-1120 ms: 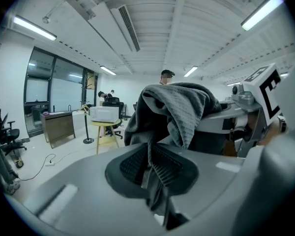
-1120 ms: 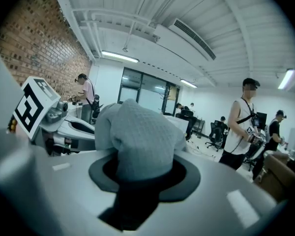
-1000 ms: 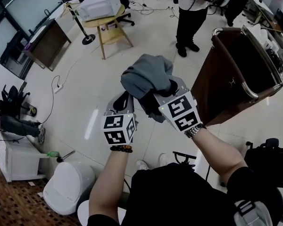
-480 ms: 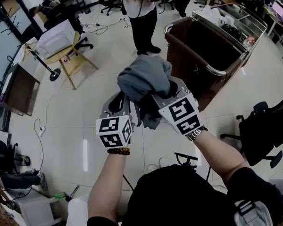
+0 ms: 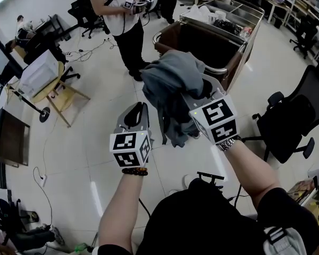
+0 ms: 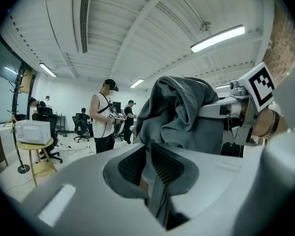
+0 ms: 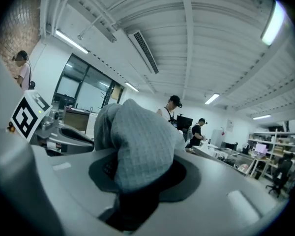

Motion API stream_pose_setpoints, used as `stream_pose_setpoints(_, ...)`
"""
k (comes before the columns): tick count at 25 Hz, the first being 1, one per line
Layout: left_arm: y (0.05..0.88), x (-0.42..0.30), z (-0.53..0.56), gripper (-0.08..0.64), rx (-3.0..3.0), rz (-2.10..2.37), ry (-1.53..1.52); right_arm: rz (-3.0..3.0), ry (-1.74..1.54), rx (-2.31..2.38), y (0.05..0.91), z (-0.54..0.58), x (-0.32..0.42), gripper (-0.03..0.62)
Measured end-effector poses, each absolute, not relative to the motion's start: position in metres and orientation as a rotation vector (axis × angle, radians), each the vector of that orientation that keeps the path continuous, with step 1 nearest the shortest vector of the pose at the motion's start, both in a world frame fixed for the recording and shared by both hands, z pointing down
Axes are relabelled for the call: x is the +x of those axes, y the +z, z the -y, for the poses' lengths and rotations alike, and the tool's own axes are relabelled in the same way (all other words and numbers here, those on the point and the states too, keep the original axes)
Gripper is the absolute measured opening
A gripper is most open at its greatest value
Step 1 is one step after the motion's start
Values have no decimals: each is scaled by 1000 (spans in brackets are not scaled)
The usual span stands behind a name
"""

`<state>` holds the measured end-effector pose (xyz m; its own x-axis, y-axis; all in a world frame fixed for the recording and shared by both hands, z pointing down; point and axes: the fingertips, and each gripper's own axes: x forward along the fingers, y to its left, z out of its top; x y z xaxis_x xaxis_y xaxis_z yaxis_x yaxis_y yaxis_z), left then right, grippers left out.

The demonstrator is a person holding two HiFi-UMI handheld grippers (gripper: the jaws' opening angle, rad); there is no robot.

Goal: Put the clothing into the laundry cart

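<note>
At the far left a white boxy appliance (image 5: pixel 38 74) sits on a pale wooden stool (image 5: pixel 64 97), and farther back a person in a white sleeveless top and black trousers (image 5: pixel 119 20) stands on the white tiled floor. Nearer, the left gripper (image 5: pixel 142 106) points up and away from the person's body; its jaws are drawn close, and a thin strip of pale grey cloth fills the narrow slit between the ribbed dark pads (image 6: pixel 168 167). Just right of it, the bundled grey fabric clothing (image 5: pixel 173 78) is held up in the air, with a fold hanging down between the two grippers. The right gripper (image 5: pixel 198 92) is clamped on this bundle, and the cloth bulges out over and between its jaws so that their tips are covered. Behind and to the right stands the open-topped brown laundry cart with a chrome rail (image 5: pixel 191 41); the clothing is just short of its near rail, not inside it. A black office chair (image 5: pixel 287 118) stands at the far right
</note>
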<state>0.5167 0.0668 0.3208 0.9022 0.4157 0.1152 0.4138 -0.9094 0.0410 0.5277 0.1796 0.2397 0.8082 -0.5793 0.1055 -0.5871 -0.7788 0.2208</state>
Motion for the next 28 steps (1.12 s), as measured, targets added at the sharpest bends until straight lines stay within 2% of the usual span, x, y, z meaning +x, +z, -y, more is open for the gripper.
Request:
stream_pose_setpoints(6,301,495,-92,25,3029,-795,162,733,30,2798,202,-221,512,152)
stream_pose_setpoints(14,281,500,-138,25,3025,-881,118,620,-12,2823,164,-277,523,152)
stream_pose_setpoints(21,275,524,-183,25,3043,-898,96,597,-35,2839,152,-324,560,152)
stream_pose_setpoints(28,281,562,-212,25,3074,-837,117,596,26,2856,167,-365,627,152)
